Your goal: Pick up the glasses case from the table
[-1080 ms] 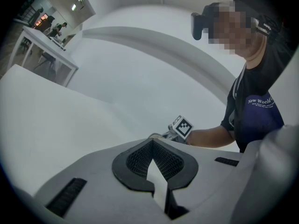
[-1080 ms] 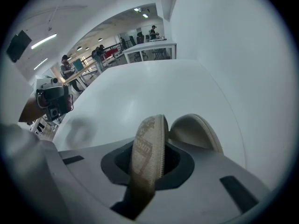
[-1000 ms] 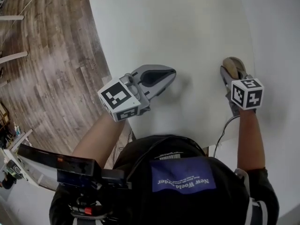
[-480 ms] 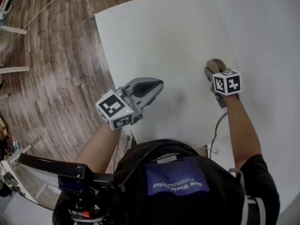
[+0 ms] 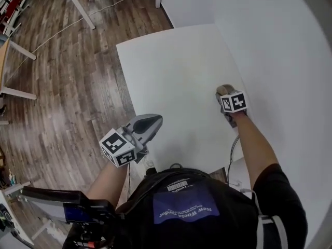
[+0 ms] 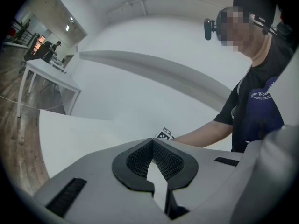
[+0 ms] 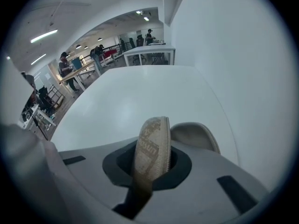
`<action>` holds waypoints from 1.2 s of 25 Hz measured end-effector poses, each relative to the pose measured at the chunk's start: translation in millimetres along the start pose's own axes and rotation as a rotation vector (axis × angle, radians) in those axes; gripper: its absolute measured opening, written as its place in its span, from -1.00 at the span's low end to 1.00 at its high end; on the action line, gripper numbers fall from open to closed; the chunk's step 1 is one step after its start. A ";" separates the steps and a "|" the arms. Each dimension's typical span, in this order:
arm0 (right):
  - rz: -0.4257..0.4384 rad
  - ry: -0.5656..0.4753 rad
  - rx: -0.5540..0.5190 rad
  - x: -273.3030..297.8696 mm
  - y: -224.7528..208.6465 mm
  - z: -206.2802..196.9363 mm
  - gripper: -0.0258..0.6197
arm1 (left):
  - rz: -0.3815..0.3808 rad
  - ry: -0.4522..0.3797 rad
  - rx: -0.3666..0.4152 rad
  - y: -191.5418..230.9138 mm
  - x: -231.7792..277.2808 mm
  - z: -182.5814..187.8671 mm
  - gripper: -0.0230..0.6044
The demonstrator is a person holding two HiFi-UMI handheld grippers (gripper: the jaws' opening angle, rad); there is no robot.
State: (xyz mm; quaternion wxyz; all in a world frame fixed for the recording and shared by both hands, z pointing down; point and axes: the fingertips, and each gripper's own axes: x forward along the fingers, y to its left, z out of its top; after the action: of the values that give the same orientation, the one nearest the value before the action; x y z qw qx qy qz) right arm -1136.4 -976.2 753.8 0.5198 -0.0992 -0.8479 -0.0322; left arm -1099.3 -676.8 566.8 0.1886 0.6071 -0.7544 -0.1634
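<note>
The right gripper [image 7: 150, 164] has its fingers clamped on the glasses case [image 7: 153, 139], and its jaws have just been closing on it. Only the right gripper view shows the grip. There the tan case stands on edge between the dark pads, with its zip running along the right rim and faint print on the left face. The head view gives just a tan tip ahead of the marker cube [image 5: 233, 101], at the right edge of the white table [image 5: 171, 77], close to the wall. No view settles whether the case is clear of the tabletop.

The left gripper [image 6: 152, 146] has its fingers together at the tips with nothing between them, which its own view makes plain. The head view places it over the table's near left corner, beside the wood floor [image 5: 62, 77], well apart from the case.

The left gripper view alone looks back at the person [image 6: 261, 101], in a dark shirt, whose forearm reaches across the table. The right gripper view alone shows the room beyond the table's far end, with people [image 7: 63, 62] at other tables.
</note>
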 end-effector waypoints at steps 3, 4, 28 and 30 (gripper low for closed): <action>-0.005 -0.066 0.032 -30.5 13.6 21.2 -0.85 | 0.017 -0.018 0.004 -12.5 -26.7 14.9 -0.92; -0.001 -0.094 0.039 -43.4 21.4 28.5 -0.85 | 0.026 -0.022 0.000 -16.5 -35.9 19.1 -0.92; 0.092 -0.499 0.121 -297.0 160.7 -30.4 -0.85 | -0.014 -0.080 0.147 -184.7 -146.4 62.9 -0.92; 0.111 -0.517 0.093 -314.3 151.2 -37.1 -0.85 | 0.001 -0.091 0.150 -202.1 -132.9 63.1 -0.92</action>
State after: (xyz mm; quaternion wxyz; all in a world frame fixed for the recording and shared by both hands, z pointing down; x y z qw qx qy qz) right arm -935.2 -876.4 484.4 0.2912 -0.1265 -0.9463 0.0618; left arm -931.7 -588.1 404.0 0.1082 0.6109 -0.7727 -0.1339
